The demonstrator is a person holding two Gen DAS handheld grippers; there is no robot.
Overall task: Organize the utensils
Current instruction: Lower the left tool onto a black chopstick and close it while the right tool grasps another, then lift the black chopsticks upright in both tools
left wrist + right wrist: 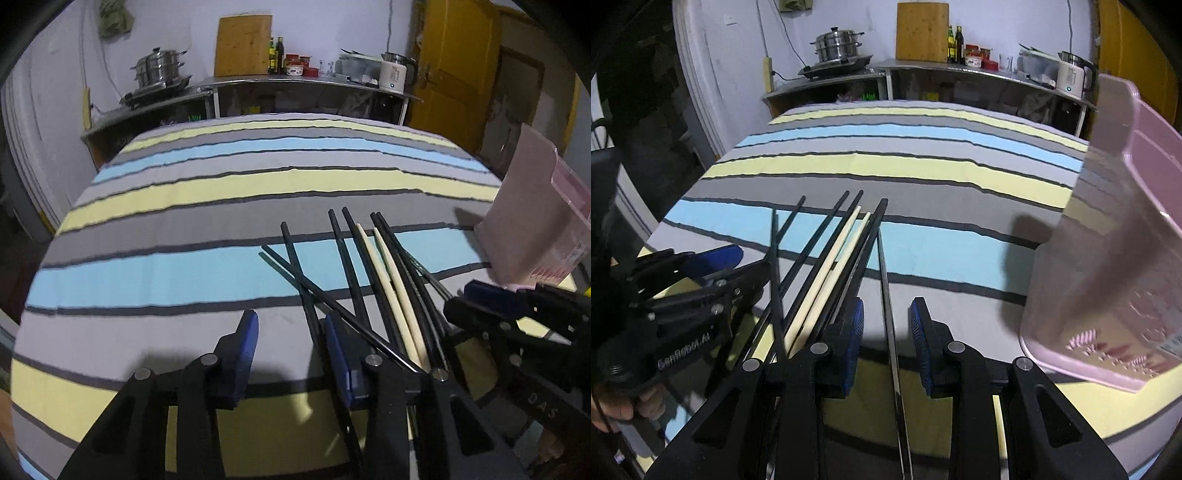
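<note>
A loose bundle of chopsticks (827, 266) lies on the striped cloth (886, 166) toward the near edge of the table, long axes running roughly from the near edge toward the far one, fanning a little at their far tips. Most are black, two are pale. One dark chopstick (888, 295) lies apart from the bundle on its right side, and its length passes straight through the gap of the right gripper (886, 332), so this arm is the better placed for it. Those fingers stand moderately apart, one on each side of the stick, apparently not touching it and holding nothing. The left gripper (291, 354) is also open, fairly wide and empty; its right finger (338, 354) sits at the left fringe of the bundle, over a crossed black stick. A pink plastic holder (1108, 229) stands tilted near the right edge, just beside the right gripper, likely where the sticks belong
</note>
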